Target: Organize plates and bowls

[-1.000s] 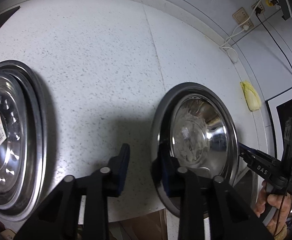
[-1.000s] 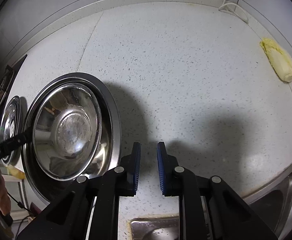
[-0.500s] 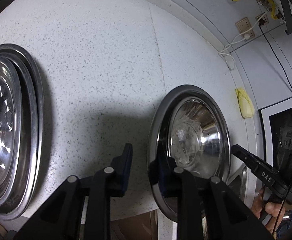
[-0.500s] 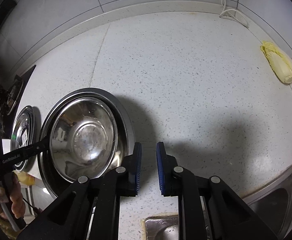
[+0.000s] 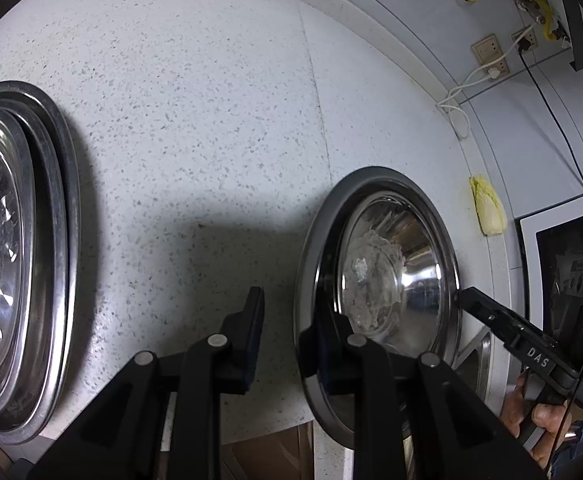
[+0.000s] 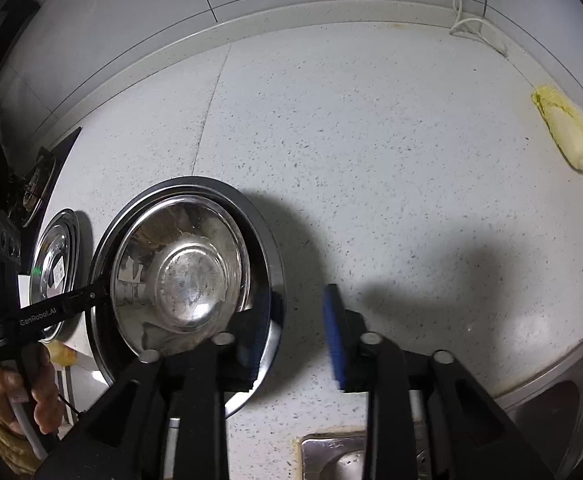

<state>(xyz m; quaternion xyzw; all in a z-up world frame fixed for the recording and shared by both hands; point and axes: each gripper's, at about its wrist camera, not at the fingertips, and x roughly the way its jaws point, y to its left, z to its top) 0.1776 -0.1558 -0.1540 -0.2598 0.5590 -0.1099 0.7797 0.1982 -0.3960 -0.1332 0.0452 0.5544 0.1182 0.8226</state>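
A steel bowl [image 5: 387, 264] sits inside a steel plate [image 5: 311, 256] on the speckled counter; both also show in the right wrist view, the bowl [image 6: 179, 272] and the plate [image 6: 263, 232]. My left gripper [image 5: 287, 332] is open, its right finger over the plate's near rim, its left finger on the counter side. My right gripper [image 6: 299, 336] is open, its left finger over the plate's right rim. A stack of steel plates [image 5: 15, 256] with a price sticker lies at the left, also small in the right wrist view [image 6: 55, 268].
A yellow cabbage piece [image 6: 567, 132] lies by the back wall at the right. A steel sink [image 6: 551, 392] lies at the lower right. White cable and wall sockets [image 5: 491, 56] are at the back. The counter's front edge runs below the plates.
My right gripper has opened from nearly shut and moved left, so its left finger now overlaps the plate's rim. My left gripper stayed open at the plate's opposite rim.
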